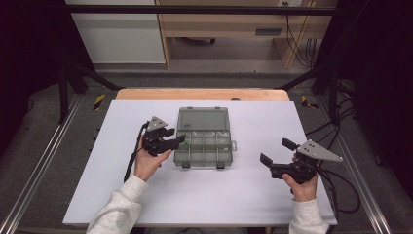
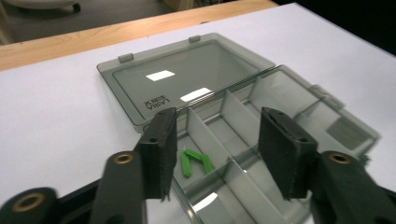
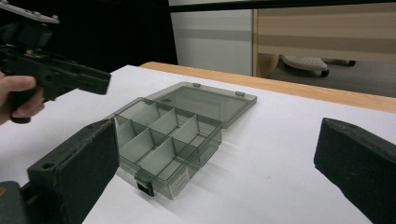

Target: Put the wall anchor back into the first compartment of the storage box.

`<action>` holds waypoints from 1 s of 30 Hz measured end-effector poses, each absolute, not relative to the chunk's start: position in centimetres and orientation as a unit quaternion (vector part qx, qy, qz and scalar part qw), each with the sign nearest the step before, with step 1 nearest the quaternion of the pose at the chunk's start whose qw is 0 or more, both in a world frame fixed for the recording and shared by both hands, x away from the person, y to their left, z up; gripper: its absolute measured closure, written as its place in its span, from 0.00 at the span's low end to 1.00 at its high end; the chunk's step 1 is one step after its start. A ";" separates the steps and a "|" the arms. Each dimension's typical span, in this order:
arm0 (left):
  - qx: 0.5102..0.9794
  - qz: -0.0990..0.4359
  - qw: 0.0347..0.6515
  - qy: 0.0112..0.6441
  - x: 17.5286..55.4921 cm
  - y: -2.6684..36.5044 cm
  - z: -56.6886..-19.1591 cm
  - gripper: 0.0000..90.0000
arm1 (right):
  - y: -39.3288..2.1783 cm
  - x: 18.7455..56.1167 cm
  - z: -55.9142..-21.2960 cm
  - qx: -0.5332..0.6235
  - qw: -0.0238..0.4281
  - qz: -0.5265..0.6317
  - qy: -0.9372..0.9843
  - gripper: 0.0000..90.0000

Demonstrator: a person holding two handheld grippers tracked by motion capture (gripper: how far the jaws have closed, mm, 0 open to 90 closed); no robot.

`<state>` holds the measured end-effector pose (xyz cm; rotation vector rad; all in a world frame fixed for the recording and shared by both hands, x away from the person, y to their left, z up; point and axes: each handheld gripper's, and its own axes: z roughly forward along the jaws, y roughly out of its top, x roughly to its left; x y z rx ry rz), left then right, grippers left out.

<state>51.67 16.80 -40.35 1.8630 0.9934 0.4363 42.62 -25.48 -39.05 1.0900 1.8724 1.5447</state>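
Lying on the white table top [image 1: 146,195], the grey plastic box [image 1: 203,146] was open, with its clear lid [image 1: 203,118] folded flat on the far side, away from the person. Thin walls divided the inside of the box into small compartments. In one compartment at the left end of the box, on the side close to the left gripper [image 1: 176,138], there were small green pieces [image 2: 192,161]. In the left gripper view they lay on the bottom of this compartment, one longer strip and a bent one just beside it.

The left gripper hovered at the left edge of the box, with its tips over that end. Its jaws stood apart and nothing was between them; the pads did not touch the green pieces or the walls of the box. The green pieces showed below the gap, nearer to the left jaw in the left gripper view. The left hand [image 1: 147,163] held the gripper from behind, and a black cable [image 1: 131,156] hung from it down to the table.

The right gripper [image 1: 275,153] was well apart from the box, to its right side and nearer to the person, held by the right hand [image 1: 302,187]. Its jaws were wide apart and empty, and they pointed toward the box.
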 end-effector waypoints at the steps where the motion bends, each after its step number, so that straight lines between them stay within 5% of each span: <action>1: 0.761 0.179 0.478 0.401 51.3 17.1 -40.2 0.47 | -25.5 42.6 -39.1 0.397 0.239 0.564 0.684 0.01; 16: 0.754 0.209 0.498 0.374 46.8 21.6 -39.2 0.12 | -25.4 42.7 -39.2 0.397 0.238 0.566 0.683 0.00; 30: 0.740 0.216 0.499 0.396 44.8 25.1 -40.1 0.08 | -25.5 42.6 -39.5 0.395 0.233 0.565 0.686 0.00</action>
